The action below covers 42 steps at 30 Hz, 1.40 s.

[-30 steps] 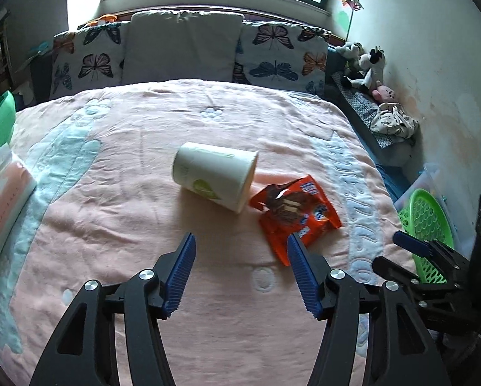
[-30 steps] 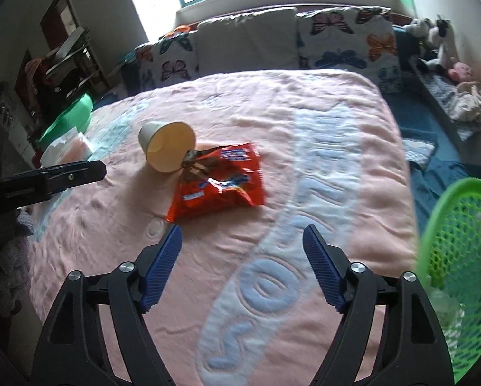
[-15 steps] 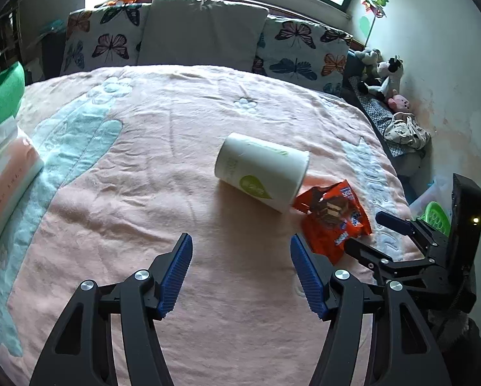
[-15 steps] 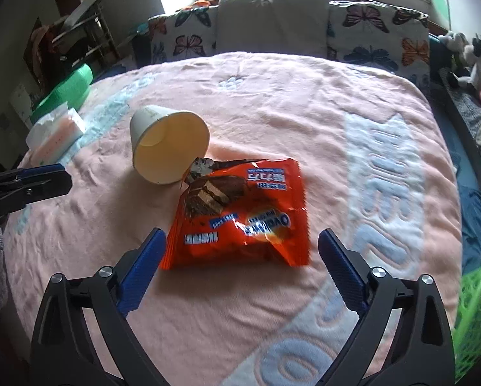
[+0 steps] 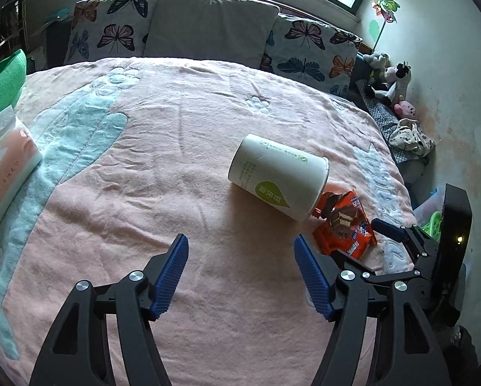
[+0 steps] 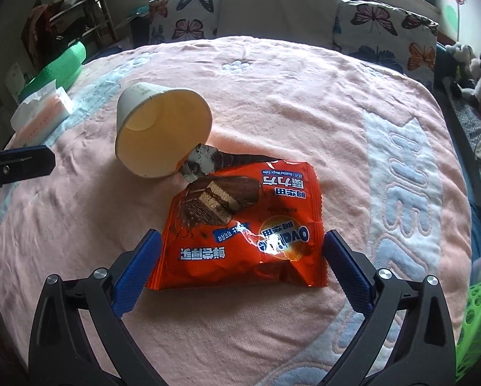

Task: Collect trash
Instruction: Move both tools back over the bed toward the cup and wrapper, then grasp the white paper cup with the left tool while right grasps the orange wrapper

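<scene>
A white paper cup point(image 5: 277, 180) lies on its side on the pink bedspread point(image 5: 144, 193), its mouth point(image 6: 163, 135) facing the right wrist camera. An opened orange snack wrapper point(image 6: 250, 228) rests against the cup's rim, also visible as the wrapper point(image 5: 345, 225) to the cup's right. My left gripper point(image 5: 240, 251) hovers just short of the cup, jaws opening, nothing between them. My right gripper point(image 6: 240, 251) is wide and still opening; its blue pads flank the wrapper's near end without pressing it. The right gripper point(image 5: 401, 234) also shows at the left view's right edge.
A tissue pack point(image 5: 2, 177) and a green object point(image 5: 5, 80) sit at the bed's left edge. A green basket point(image 6: 478, 321) stands beside the bed on the right. Butterfly pillows point(image 5: 208, 29) line the headboard; soft toys point(image 5: 391, 80) lie by the wall.
Both grippers came closer to the trash and lower. The right jaws spread wider and now flank the wrapper's near end. The left jaws widened a little as the cup drew nearer.
</scene>
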{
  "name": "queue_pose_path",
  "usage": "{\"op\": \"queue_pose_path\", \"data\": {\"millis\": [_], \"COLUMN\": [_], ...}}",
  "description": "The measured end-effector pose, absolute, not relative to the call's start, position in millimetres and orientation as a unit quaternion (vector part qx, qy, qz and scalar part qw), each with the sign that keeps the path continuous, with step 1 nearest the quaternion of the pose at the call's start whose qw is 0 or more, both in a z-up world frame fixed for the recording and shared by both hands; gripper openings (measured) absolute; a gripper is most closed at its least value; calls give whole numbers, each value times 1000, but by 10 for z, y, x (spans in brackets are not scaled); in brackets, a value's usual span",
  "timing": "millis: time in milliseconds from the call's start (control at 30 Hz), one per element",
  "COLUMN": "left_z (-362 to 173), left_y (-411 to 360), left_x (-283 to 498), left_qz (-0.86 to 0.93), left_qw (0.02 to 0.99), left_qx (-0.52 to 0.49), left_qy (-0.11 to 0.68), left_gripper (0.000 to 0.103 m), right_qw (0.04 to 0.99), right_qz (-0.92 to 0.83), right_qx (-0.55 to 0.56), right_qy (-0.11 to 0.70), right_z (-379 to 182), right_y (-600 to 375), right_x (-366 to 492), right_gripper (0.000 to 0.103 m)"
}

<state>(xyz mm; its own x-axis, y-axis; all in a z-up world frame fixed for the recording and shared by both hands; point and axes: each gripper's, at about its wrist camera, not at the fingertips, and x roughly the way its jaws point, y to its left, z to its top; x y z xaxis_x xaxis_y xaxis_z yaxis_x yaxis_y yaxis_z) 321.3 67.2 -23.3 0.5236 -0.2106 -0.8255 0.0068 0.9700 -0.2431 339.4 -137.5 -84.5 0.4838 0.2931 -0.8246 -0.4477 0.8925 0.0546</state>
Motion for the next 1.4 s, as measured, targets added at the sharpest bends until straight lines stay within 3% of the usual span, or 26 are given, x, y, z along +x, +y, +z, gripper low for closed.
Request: {"op": "queue_pose_path", "data": {"millis": [267,633,700,733,933,1167,1267,1400], "left_z": [-298,-289,-303,-307,-288,-377,-409,-437], "left_y": [691,595,556,534,442,423,414,393], "left_x": [3243,3384,3437,3467,3662,3896,3957,4032], "left_qz": [-59,-60,-62,-63,-58,-34,-32,-30], "left_qw": [861,854,851,849,841,820,814,812], "left_qx": [-114,-131,-137,-142,-177,-241,-260,-269], "left_qy": [491,499,504,505,507,518,519,518], "left_gripper": [66,67,67,67,67,75,77,80], "right_qw": [865,872,872,870,871,874,875,874], "right_qz": [204,202,204,206,200,200,205,211], "right_qx": [-109,-80,-73,-64,-54,-45,-41,-35], "right_qy": [444,438,439,443,446,441,436,437], "right_z": [-866,-753,-725,-712,-692,-676,-655,-652], "right_y": [-1334,-1509,-1554,-1595,-1762,-1870,-1884,-1865], "right_x": [3341,3218,3192,3181,3097,3039,3059,3126], "right_gripper": [98,85,66,66,66,66,84,90]}}
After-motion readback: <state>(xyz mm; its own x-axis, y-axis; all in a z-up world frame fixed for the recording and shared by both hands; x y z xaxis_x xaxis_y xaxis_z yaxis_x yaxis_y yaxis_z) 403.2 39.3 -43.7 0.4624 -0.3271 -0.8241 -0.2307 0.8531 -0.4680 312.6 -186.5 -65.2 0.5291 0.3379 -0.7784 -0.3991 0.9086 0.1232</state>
